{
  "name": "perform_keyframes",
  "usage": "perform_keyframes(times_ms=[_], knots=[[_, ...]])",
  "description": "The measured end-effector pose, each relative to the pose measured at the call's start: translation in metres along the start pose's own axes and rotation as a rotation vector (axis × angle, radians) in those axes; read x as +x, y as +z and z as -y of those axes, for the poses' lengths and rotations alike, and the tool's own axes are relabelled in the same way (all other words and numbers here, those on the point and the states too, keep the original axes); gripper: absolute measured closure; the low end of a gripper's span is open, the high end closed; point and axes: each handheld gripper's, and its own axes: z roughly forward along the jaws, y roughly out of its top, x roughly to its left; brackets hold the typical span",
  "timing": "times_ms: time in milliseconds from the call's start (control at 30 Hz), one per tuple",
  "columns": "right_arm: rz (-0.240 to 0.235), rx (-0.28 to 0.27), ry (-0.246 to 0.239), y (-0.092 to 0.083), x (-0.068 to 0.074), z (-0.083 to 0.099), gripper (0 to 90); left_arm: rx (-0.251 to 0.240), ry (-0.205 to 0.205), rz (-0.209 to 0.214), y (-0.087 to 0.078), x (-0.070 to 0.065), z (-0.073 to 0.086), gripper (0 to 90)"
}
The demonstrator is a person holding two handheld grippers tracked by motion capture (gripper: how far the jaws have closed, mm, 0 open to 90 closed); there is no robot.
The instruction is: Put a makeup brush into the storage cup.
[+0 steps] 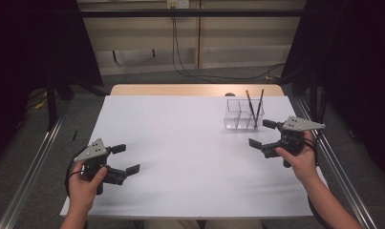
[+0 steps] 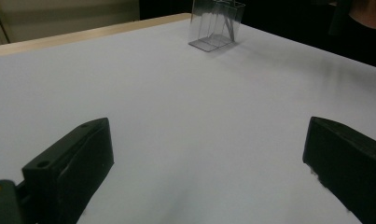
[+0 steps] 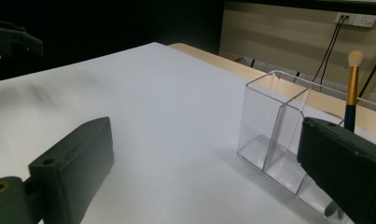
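1. Clear organizer (image 1: 243,114) at upper right of the high view, two brushes (image 1: 254,108) upright in its right compartment.
2. Right gripper (image 1: 262,134) just beside it, jaws spread, empty.
3. Left gripper (image 1: 125,159) at lower left, jaws spread, idle.
4. Judgement: approach a brush handle from above, avoiding the organizer wall.

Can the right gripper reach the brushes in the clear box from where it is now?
Probably yes. The right gripper is open and close to the clear box, with bare table between them. The two brushes stand up out of the box, so their upper ends look free to grip.
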Motion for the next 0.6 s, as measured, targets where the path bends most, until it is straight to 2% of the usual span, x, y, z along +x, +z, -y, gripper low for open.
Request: perform_keyframes(times_ms=[400,600], knots=[[-0.014,0.014,0.001,-0.0053,0.0044,0.0065,3.4,-0.002,0.001,-0.016,-0.0017,-0.0012,0.0012,1.7],[-0.012,0.018,0.003,-0.0078,0.0049,0.0098,3.4,-0.002,0.000,-0.004,-0.0021,-0.0002,0.0012,1.7]])
